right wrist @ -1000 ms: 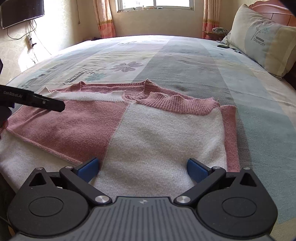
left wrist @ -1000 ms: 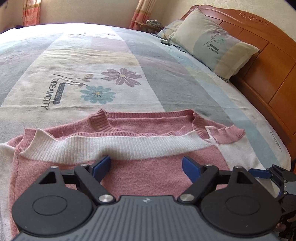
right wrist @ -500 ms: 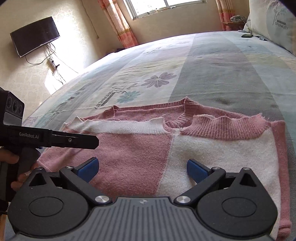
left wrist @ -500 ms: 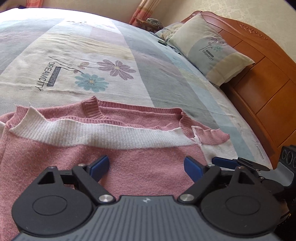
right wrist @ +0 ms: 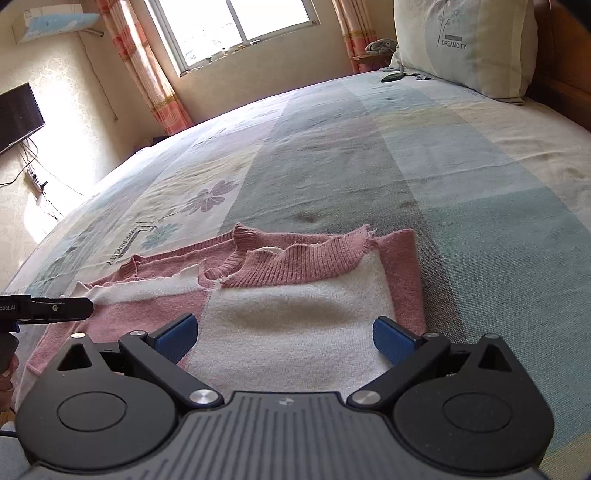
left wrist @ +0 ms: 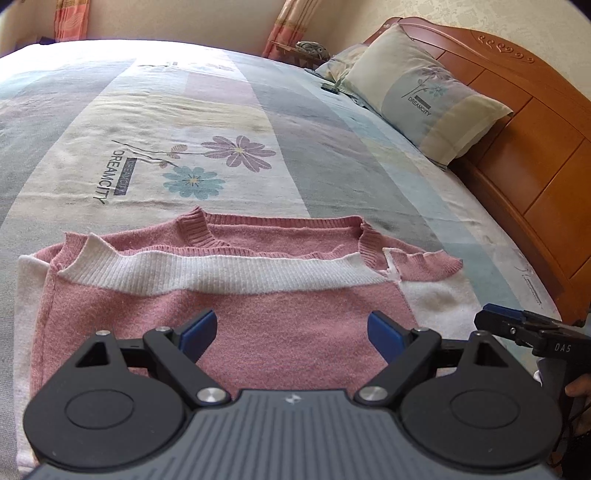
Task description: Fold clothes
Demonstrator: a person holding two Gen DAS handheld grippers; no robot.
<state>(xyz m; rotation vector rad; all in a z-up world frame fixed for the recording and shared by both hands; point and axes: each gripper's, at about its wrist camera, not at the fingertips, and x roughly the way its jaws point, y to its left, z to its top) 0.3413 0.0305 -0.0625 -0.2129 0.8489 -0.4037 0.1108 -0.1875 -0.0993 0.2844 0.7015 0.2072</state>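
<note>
So the pink-and-white knit sweater was lying folded near the bed's front edge, collar end pointing toward the middle of the mattress. Nothing sat on top of it or blocked it. The bedsheet around it was bare patchwork in grey, pale blue and cream blocks, with printed flowers and a "DREAMCITY" logo just past the collar. A matching pillow leaned against the carved wooden headboard at the far right corner, and a small dark object beside it was too tiny to make out. Curtains, a window and a wall TV were off past the far side.

Texture-wise the sweater was fuzzy, with ribbed bands, a white one across the pink panel and a wavy pink one on the white panel. The sheet looked thin and a bit creased.

The left hand-held gripper hovered over the pink half with blue pads spread wide, gripping nothing. The right hand-held gripper was also wide over the white half, empty.
</note>
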